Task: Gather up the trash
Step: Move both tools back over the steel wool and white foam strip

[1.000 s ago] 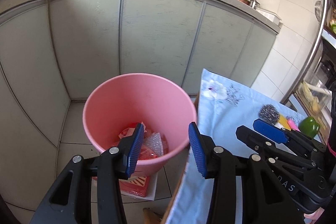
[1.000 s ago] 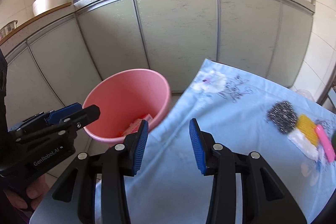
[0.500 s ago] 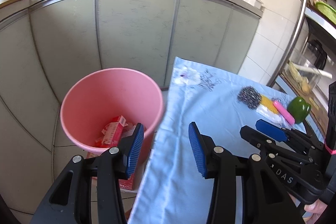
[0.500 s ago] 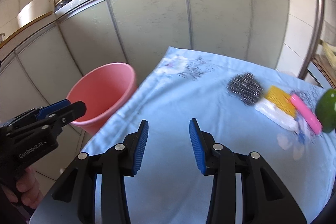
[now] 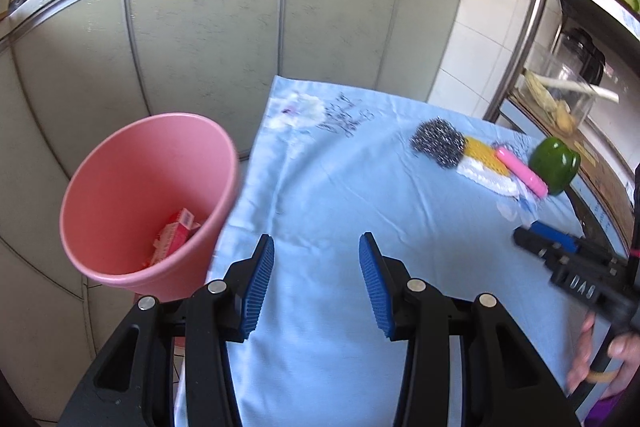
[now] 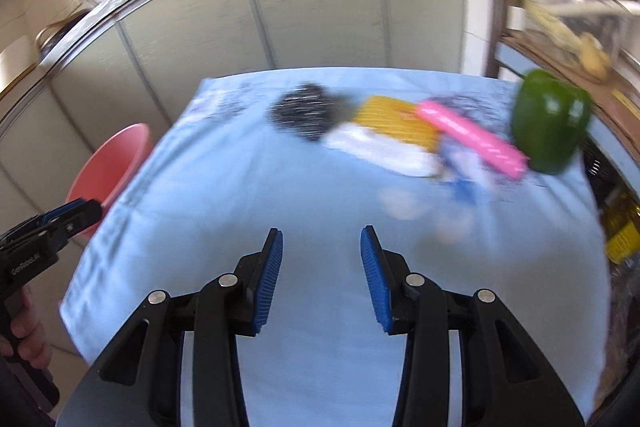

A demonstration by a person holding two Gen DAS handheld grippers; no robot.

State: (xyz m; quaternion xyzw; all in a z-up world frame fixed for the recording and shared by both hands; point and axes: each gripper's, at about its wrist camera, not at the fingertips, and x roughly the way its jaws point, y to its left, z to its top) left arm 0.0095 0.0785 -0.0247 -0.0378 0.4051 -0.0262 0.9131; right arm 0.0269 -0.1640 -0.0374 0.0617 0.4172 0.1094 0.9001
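We see a pink bucket with a red and white packet inside. The cloth is light blue with a dark scribbly print at the far end. On it lie a grey, shiny scrubber, a yellow and white sponge, a pink stick and a green pepper. Both grippers are black with blue ribbed pads. The cupboard doors are pale grey-green.

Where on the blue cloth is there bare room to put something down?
The near and middle cloth, from the bin side across to the scourer, is bare. The far right corner is crowded: scourer, sponge, pink tube, pepper.
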